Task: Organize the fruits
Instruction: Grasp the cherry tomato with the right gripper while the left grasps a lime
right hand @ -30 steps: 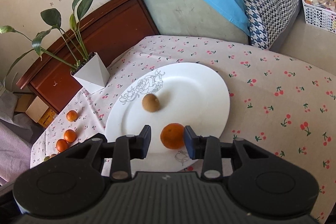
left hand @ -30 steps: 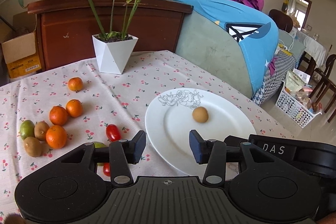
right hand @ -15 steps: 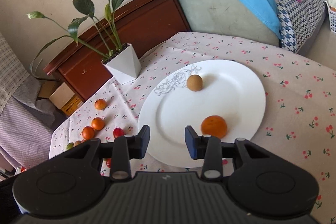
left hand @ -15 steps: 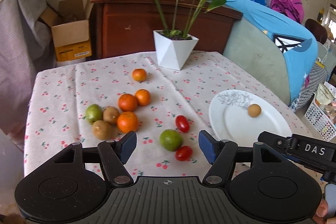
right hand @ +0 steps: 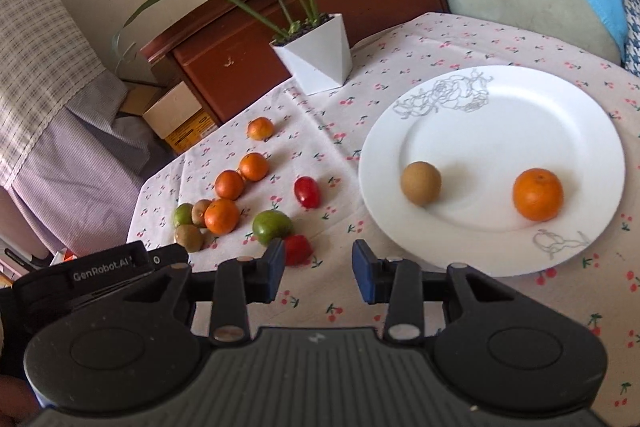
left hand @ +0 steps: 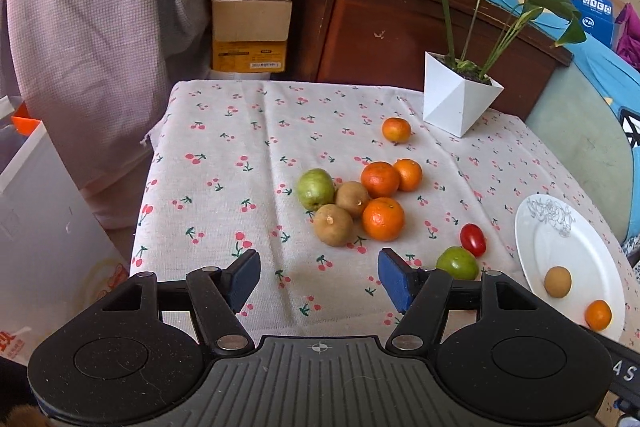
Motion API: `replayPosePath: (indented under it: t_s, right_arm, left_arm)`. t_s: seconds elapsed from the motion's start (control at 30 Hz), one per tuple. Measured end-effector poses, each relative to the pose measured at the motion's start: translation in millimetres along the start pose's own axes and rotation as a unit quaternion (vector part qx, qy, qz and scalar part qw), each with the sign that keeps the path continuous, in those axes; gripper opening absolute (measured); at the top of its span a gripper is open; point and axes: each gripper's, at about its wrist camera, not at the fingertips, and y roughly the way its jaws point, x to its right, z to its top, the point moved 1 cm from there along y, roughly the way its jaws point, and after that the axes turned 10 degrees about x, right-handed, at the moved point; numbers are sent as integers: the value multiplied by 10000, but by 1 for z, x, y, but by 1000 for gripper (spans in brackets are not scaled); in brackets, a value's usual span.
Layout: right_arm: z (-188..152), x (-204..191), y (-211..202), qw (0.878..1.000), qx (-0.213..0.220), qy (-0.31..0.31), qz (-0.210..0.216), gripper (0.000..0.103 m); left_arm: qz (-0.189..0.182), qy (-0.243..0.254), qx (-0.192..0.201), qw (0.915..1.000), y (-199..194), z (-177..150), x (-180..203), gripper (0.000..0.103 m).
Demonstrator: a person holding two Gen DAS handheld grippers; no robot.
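Box (left hand: 251, 27) in left view only

five oranges (right hand: 538, 194), three kiwis (right hand: 421, 183), two tomatoes (right hand: 307, 191)

My left gripper (left hand: 319, 283) was held w/ jaws spread wide, nothing btwn the blue pads (left hand: 244, 279), fingers pointing fwd and angled down. In its own cam both linkage arms were splayed outward from the body. My right gripper (right hand: 319, 269) was also parted, gap narrower than the left's, empty btwn its pads (right hand: 276, 269), tilted down too. In the right cam the left gripper's body showed at lower left, just beside the right one and slightly ahead of it. A bit of my hand (right hand: 14, 401) showed at the bottom-left edge of the right cam, too little to tell the grip.
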Motion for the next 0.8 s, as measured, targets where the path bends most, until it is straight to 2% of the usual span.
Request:
replayPosePath:
  t_s: [0.27, 0.5, 0.63, 0.8]
  right_arm:
    - [-9, -18, 22, 9991, -112, -410, 69, 38]
    - [-10, -26, 34, 9974, 21, -723, -17, 38]
    - [-11, -27, 36, 9959, 82, -894, -76, 26]
    - [-13, -22, 28, 9955, 15, -946, -57, 25]
  left_arm:
    - [-129, -59, 21, 9999, 1, 1, 1, 65]
    - [-253, -22, 18, 9997, 4, 1, 4, 65]
    - [-357, -40, 47, 9993, 4, 1, 7, 65]
    - [-691, -41, 61, 9976, 6, 0, 19, 65]
